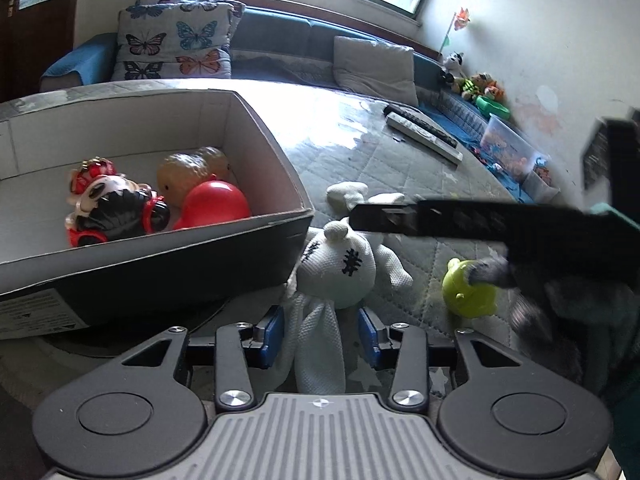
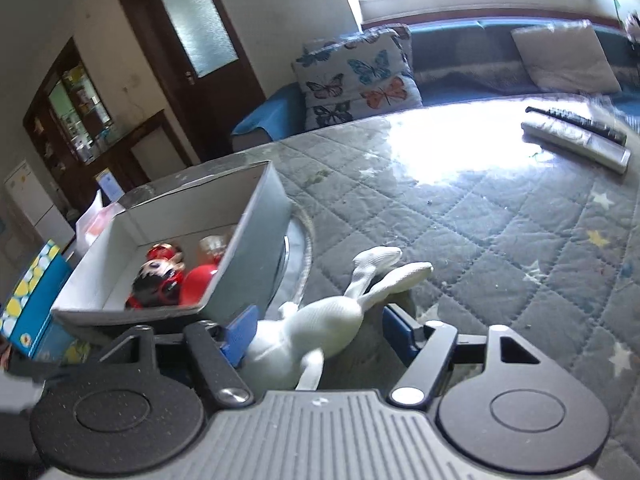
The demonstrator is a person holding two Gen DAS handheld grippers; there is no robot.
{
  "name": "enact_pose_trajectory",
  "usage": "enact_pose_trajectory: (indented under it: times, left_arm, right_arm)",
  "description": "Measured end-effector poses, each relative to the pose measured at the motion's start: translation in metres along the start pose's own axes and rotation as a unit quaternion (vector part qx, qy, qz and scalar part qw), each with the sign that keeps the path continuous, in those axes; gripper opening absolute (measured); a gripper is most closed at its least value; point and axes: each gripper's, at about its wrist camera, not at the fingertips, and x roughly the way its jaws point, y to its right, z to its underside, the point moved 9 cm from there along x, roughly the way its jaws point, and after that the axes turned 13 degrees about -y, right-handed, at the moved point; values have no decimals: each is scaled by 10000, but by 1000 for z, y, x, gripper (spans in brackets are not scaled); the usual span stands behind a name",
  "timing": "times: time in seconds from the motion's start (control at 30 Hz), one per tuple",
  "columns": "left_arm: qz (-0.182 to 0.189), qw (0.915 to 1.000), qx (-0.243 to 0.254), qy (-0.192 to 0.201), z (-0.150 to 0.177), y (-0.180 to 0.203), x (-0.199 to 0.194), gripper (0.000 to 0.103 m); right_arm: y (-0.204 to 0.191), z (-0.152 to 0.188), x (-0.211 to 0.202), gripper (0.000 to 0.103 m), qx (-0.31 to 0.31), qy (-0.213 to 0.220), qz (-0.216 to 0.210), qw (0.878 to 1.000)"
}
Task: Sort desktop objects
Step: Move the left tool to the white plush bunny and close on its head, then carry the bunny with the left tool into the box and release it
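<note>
A white knitted rabbit doll (image 1: 340,268) lies on the quilted table beside a cardboard box (image 1: 280,168). Its long ears run between my left gripper's (image 1: 320,334) open blue pads (image 1: 272,332). My right gripper (image 2: 320,330) is open too, its pads either side of the doll's body (image 2: 320,320), with the doll's legs (image 2: 384,268) pointing away. The right gripper's black finger (image 1: 440,220) crosses above the doll in the left wrist view. The box (image 2: 248,220) holds a red toy (image 1: 216,204), a yellow toy (image 1: 188,172) and a black-and-red figure (image 1: 116,212).
A green toy (image 1: 468,288) lies right of the doll. Two remote controls (image 1: 424,132) lie farther back on the table. A sofa with a butterfly cushion (image 1: 176,40) stands behind. A blue patterned box (image 2: 32,312) sits left of the cardboard box.
</note>
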Motion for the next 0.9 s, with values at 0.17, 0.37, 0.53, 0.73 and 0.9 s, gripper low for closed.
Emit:
enact_pose_trajectory:
  times: [0.17, 0.37, 0.53, 0.73, 0.9]
  left_arm:
    - [99, 9999, 29, -63, -1, -1, 7, 32]
    - [155, 9998, -22, -87, -1, -5, 11, 19]
    - [244, 9997, -29, -19, 1, -6, 1, 13]
    - [306, 9992, -2, 240, 4, -5, -25, 12]
    - [272, 9978, -122, 593, 0, -15, -58, 12]
  right_arm:
    - [7, -5, 19, 50, 247, -158, -123, 9995]
    - [10, -4, 26, 37, 377, -152, -276, 9988]
    - [7, -4, 13, 31, 422, 31, -359, 9985]
    - [-14, -8, -20, 28, 165, 378, -379, 9984]
    - [-47, -27, -41, 27, -117, 642, -546, 9964]
